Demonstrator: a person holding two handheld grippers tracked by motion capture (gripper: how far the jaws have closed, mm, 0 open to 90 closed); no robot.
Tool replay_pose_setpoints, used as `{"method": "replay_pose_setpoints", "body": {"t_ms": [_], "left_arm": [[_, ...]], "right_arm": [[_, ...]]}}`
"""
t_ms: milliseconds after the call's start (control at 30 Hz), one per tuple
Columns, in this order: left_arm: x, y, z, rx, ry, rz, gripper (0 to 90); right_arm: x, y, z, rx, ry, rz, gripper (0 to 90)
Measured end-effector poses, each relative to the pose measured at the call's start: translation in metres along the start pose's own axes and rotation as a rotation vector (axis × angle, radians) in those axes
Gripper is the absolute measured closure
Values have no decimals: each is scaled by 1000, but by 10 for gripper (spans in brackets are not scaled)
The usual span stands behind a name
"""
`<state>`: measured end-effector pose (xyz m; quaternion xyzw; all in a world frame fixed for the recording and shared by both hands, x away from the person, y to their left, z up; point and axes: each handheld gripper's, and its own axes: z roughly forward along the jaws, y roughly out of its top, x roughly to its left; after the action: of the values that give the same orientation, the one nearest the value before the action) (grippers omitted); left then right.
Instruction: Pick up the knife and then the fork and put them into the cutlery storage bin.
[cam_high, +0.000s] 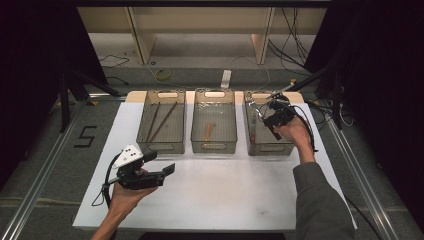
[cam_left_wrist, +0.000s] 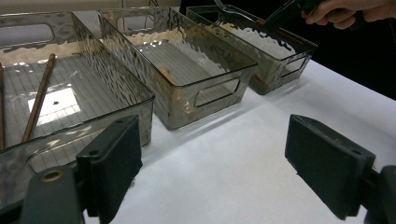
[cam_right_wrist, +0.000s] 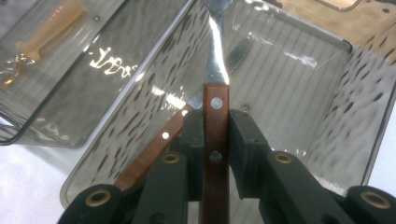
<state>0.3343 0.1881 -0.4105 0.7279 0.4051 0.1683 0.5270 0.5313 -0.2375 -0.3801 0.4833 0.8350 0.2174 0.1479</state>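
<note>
**Currently: fork held over the right-hand bin, placement pending**

Currently the wood-handled fork (cam_right_wrist: 215, 135) is pinched by its riveted handle between the pads of the right gripper (cam_right_wrist: 215, 140), at the lower centre of the right gripper view, with the metal neck running up toward the top edge. It hangs above the right bin (cam_high: 286, 146), in the upper right of the high view; a second wood-handled utensil (cam_right_wrist: 149, 156) already lies on that bin's floor, lower left of the fork. The middle bin (cam_high: 214, 147) holds a pale utensil; the left bin (cam_high: 161, 146) holds brown sticks. The left gripper (cam_high: 159, 163) rests at lower left, jaws spread, holding nothing.

Judged step: sorting the fork into the right bin. The next move likely calls for lowering the fork clear of the bin walls, then spreading the jaws.
</note>
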Motion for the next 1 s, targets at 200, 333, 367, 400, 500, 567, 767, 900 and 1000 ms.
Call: {"method": "replay_pose_setpoints", "body": {"t_ms": [200,333,367,400,500,567,767,900,1000], "left_arm": [[0,0,0,1,1,1,180],[0,0,0,3,-1,-2,179],[0,0,1,5,1,-3,180],[0,0,1,4,0,-2,179],[0,0,0,3,0,-2,179],[0,0,0,4,0,-4,179],[0,-1,1,7,-2,-2,179],[0,-1,1,5,-5,-5,179],[0,-1,1,5,-8,-8,179]], "right_arm": [[-2,-6,9,12,-1,16,772],[0,-8,15,49,-7,40,704],[1,-8,16,52,-2,44,614],[1,-8,16,51,-2,54,578],[1,-7,11,22,-3,59,528],[2,-7,7,2,2,49,512],[10,-14,-8,-59,17,21,445],[27,-23,-19,-116,37,-22,405],[38,-29,-27,-156,57,-40,383]]}}
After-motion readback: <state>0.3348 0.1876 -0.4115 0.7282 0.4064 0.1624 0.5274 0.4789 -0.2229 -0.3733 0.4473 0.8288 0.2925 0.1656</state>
